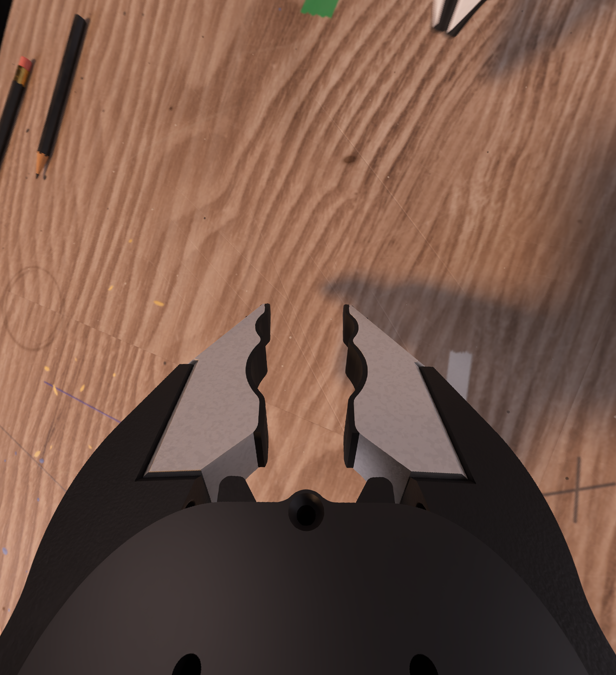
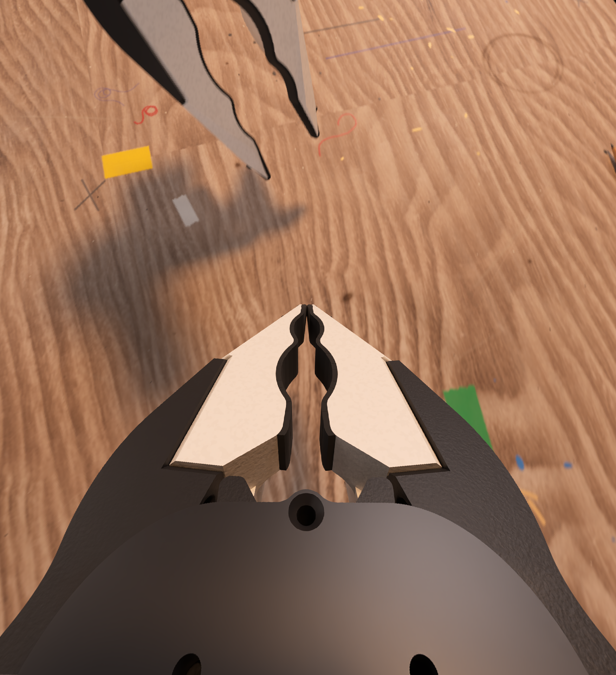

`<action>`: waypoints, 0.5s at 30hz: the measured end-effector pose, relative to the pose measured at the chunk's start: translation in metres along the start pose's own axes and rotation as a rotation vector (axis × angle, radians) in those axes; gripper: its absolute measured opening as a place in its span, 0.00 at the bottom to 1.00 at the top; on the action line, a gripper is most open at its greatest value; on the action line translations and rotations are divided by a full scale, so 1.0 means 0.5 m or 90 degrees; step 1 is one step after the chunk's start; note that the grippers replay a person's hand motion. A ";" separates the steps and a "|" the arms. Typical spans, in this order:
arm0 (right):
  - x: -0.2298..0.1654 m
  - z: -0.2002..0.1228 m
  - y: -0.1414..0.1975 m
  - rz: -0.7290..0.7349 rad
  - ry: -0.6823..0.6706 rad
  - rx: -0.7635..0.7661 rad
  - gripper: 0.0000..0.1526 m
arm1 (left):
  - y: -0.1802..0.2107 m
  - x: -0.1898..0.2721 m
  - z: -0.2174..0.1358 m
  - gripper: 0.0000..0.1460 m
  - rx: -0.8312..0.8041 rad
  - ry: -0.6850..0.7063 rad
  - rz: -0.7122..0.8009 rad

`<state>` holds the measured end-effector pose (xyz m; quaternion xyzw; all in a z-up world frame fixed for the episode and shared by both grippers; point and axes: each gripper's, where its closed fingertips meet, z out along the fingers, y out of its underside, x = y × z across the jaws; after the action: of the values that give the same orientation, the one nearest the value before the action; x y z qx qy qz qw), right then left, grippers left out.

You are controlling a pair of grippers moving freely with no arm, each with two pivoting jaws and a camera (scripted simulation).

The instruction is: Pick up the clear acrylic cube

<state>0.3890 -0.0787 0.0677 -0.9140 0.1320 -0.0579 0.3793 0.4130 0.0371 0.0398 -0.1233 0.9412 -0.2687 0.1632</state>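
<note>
left gripper hangs over the wooden tabletop, jaws apart with bare wood in the gap. right gripper has its jaws together at the tips, nothing between them. each shows in the other's view: the left one as a spread pair of fingers at the top of the right wrist view, the right one as a pale tip at the top edge of the left wrist view.

clear acrylic cube: not made out in either view. it may be out of frame, or too transparent to read against the grain; cannot tell which. no outline, glint or edge that i would trust.

judgement on the step: this is search and approach, nothing grasped yet. best done by sweeping a camera across the table until the cube's edges or its faint shadow catch light. then bring the already spread left gripper down square to two opposite faces and close slowly. smooth acrylic is likely to slip if pinched on a corner.

surface, taking the grey tape patch as landmark: a yellow tape patch lies near it, farther from the right camera and to the left, with a pencilled cross just beside. a green tape patch sits well apart, by the right gripper's flank. two black pencils lie side by side well apart from it, at the table edge. scribbles, a drawn circle and paint flecks mark the wood. beyond the edge only black; no room visible.
</note>
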 end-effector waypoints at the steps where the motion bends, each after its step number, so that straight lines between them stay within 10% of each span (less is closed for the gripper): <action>1: -0.004 -0.013 0.009 0.007 0.006 -0.004 0.00 | -0.001 -0.004 -0.002 0.27 0.004 -0.005 -0.001; 15: -0.050 -0.068 0.125 0.084 0.106 -0.054 0.00 | -0.042 0.028 0.047 0.30 0.039 0.007 0.025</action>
<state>0.3459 -0.1370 0.0474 -0.9105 0.2254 -0.1032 0.3308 0.4119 0.0041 0.0291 -0.0985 0.9358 -0.2946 0.1669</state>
